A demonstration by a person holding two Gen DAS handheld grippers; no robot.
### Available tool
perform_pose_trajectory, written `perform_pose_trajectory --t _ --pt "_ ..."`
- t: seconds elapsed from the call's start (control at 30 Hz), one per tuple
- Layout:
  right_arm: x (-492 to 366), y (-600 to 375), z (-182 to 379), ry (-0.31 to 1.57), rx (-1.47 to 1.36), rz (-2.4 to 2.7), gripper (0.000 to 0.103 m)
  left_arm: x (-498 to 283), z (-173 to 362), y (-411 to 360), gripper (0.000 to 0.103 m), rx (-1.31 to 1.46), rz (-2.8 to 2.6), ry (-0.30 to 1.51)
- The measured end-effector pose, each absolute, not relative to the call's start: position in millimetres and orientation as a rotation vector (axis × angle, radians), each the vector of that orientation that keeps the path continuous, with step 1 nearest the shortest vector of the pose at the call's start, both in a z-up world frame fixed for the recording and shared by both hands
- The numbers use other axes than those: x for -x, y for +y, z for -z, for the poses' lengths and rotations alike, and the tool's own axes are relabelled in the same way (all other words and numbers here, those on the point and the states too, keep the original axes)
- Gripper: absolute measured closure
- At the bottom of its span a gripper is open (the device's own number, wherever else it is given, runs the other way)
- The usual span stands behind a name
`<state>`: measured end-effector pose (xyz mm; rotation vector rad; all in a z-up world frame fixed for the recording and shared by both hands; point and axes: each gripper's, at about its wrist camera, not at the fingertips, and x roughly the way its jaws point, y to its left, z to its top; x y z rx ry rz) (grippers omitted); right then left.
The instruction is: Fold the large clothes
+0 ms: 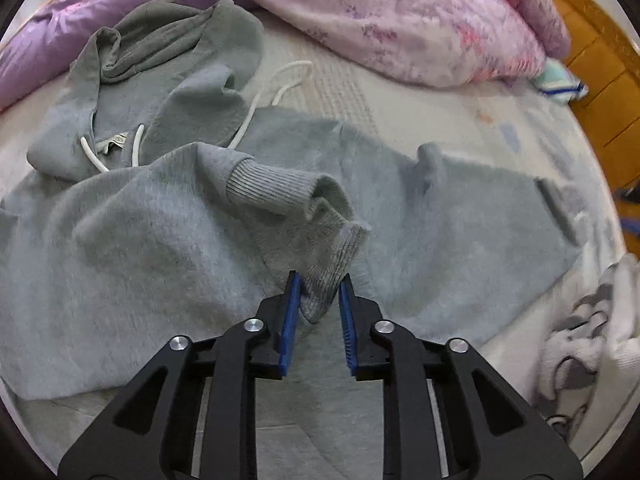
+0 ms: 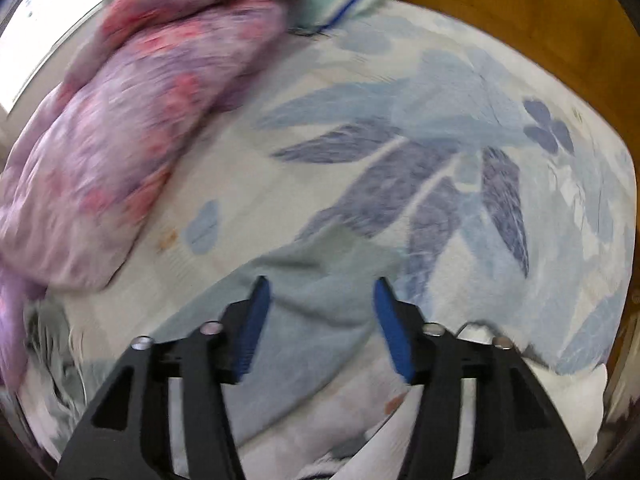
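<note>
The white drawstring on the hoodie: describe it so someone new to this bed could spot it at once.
On the bed, the grey hoodie lies spread in front of the pink and purple quilts. At its hood, the white drawstring runs from the neck opening and loops onto the sheet. It is the only thin white cord among broad grey fabric.

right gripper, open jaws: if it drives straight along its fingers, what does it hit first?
Most likely the grey hoodie: a flap of it lies between the right gripper fingers' tips. Beyond that is only the leaf-print bedsheet. The view is blurred, so depth is uncertain.
</note>
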<state>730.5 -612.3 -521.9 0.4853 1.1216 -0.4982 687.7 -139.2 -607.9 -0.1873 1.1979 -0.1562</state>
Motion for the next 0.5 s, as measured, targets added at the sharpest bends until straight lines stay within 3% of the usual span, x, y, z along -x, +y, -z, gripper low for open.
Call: perform_pose_trajectory --t 0.03,0.1,0.17,0.3,0.33,0.5 --pt "-730 -625 530 1.143 -0.510 0.526 0.048 -687 603 -136 0.067 0.236 0.171 1.184" --pt "-726 -644 546 1.170 -0.561 0.576 0.047 -688 594 -136 0.065 0.333 0.239 1.159" --pt "-722 -659 563 1.201 -0.656 0.578 0.047 -692 588 -145 0.052 0.334 0.276 1.151" --pt "-722 -674 581 1.225 -0.725 0.617 0.043 -696 581 -149 0.043 0.352 0.265 1.138" --pt "-725 -678 590 1.252 -0.747 0.613 0.042 -694 577 -144 0.035 0.355 0.222 1.119" --pt "-751 -674 613 1.358 -0.755 0.497 0.037 -689 570 -108 0.034 0.383 0.023 1.067"
